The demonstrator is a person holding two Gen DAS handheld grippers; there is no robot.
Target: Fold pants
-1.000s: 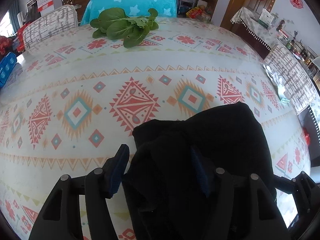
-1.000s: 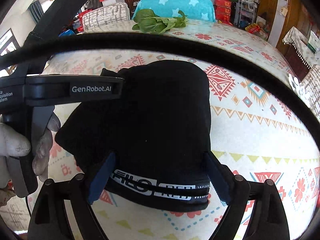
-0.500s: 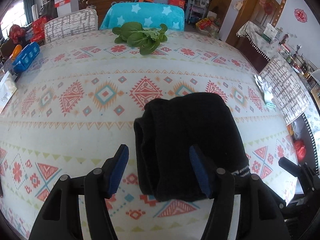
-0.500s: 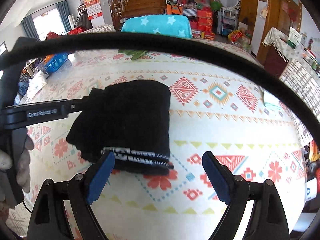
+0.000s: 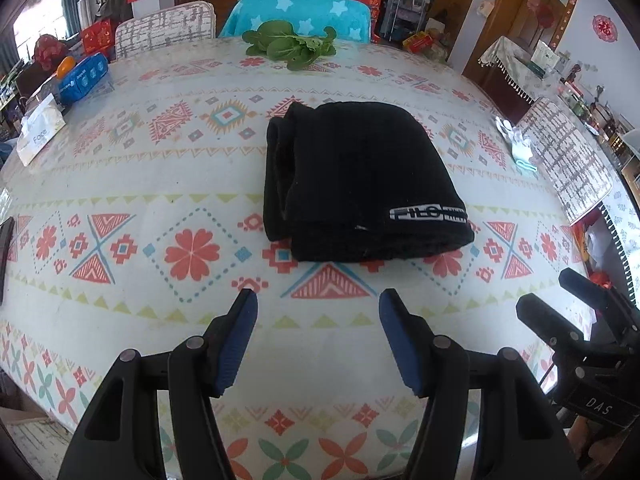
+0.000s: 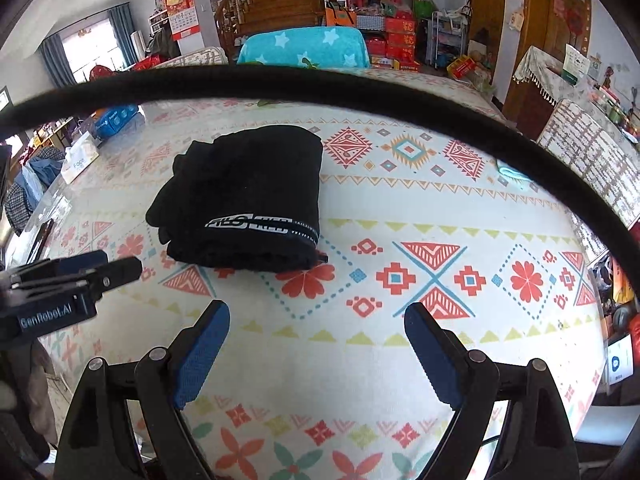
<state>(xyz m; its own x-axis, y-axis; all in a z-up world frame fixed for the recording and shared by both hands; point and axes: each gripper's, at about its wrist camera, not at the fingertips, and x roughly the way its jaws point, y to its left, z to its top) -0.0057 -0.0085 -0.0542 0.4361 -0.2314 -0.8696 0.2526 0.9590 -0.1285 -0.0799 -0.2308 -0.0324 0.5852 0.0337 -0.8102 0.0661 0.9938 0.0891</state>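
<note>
The black pants [image 5: 360, 176] are seen folded into a compact bundle on the patterned surface [image 5: 160, 184], apparently finished. The left gripper [image 5: 318, 300] and right gripper [image 6: 316, 312] are held spread and empty, apart from the pants.

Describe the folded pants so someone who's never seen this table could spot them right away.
Find the big table with the patterned cloth. Near its middle, closer than the leafy greens, lies a folded bundle, the pants. It is the only all-black item there, with a white-lettered band along its near edge.
</note>
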